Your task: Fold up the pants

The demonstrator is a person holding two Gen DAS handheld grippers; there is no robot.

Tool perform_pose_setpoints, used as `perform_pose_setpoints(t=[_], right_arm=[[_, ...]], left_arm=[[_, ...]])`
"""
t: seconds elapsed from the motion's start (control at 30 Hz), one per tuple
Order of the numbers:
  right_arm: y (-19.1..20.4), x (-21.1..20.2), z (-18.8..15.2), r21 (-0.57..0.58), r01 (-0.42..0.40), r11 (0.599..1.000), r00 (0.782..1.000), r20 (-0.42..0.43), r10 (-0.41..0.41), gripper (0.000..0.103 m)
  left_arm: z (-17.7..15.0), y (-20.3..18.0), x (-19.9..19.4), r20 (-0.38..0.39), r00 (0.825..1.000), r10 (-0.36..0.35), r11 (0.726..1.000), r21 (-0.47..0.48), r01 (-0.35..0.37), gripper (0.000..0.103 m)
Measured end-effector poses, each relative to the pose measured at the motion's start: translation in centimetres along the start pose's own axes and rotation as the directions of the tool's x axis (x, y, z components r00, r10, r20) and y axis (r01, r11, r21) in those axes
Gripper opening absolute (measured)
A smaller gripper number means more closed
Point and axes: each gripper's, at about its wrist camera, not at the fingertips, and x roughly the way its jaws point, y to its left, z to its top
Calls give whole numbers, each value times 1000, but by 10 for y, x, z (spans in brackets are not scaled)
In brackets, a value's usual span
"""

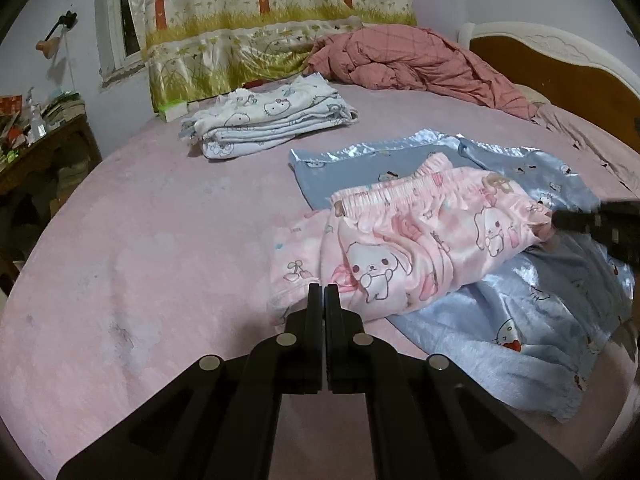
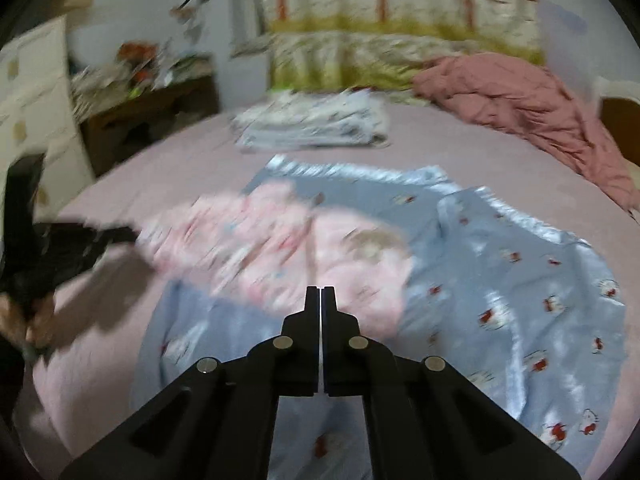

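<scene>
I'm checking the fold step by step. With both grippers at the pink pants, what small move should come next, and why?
Probably lay the fold down. The left gripper and right gripper are both shut at opposite edges of the pink pants, which lie bunched and doubled over on the blue blanket. Whether either pinches cloth is unclear. Lowering and smoothing should flatten them.

Soft cloth throughout, hard matt black on the tools.

Pink pants: thin printed cloth, matt, gathered elastic at the waist. Blue blanket: fleecy and faintly lustrous, edged in glossy satin. Pink bedsheet: matt, slightly napped. Red quilt: matt, stitched, crumpled. Curtain: shiny satin. Headboard: glossy wood. Left gripper and right gripper: matt black, probably plastic, with dull metal pins.
</scene>
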Motion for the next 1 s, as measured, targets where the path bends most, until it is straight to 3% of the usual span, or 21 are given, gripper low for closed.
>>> perform_pose_setpoints(t=[0.17,0.4,0.47,0.53,0.57,0.6,0.67,0.7,0.83,0.9,1.0], right_arm=[[9,26,-14,-1,-7,1000,995,-102,7,12],[-2,46,-8,62,18,998,991,-130,-10,16],[-3,43,-6,61,9,998,994,-111,-2,21],[1,40,-4,42,-8,999,996,-93,12,39],[3,38,-3,27,-11,1000,996,-86,13,40],[6,38,-1,14,-3,1000,997,-79,4,40],[11,40,1,-13,5,1000,997,-77,-6,27],[12,41,2,-13,3,1000,997,-74,-4,7],[12,38,3,14,35,999,999,-36,-34,4],[12,27,1,32,108,994,994,19,-108,3],[2,19,1,97,153,983,986,53,-159,3]], left_arm=[[-2,4,5,-4,1000,-11,999,-33,11,1],[-8,1,18,-49,999,-14,1000,-19,13,3],[-9,1,20,-57,998,-22,1000,-21,21,3],[-10,0,23,-69,997,-35,999,-21,33,5],[-10,0,24,-74,997,-34,999,-19,32,5],[-11,-1,25,-78,996,-31,999,-15,30,5],[-12,-4,25,-79,997,-21,1000,-5,20,5],[-13,-5,25,-78,997,-15,1000,1,15,3],[-14,-5,19,-40,999,27,1000,2,-27,1],[-13,-1,11,3,999,55,998,-22,-55,1],[-12,3,0,58,996,61,998,-36,-58,1]])
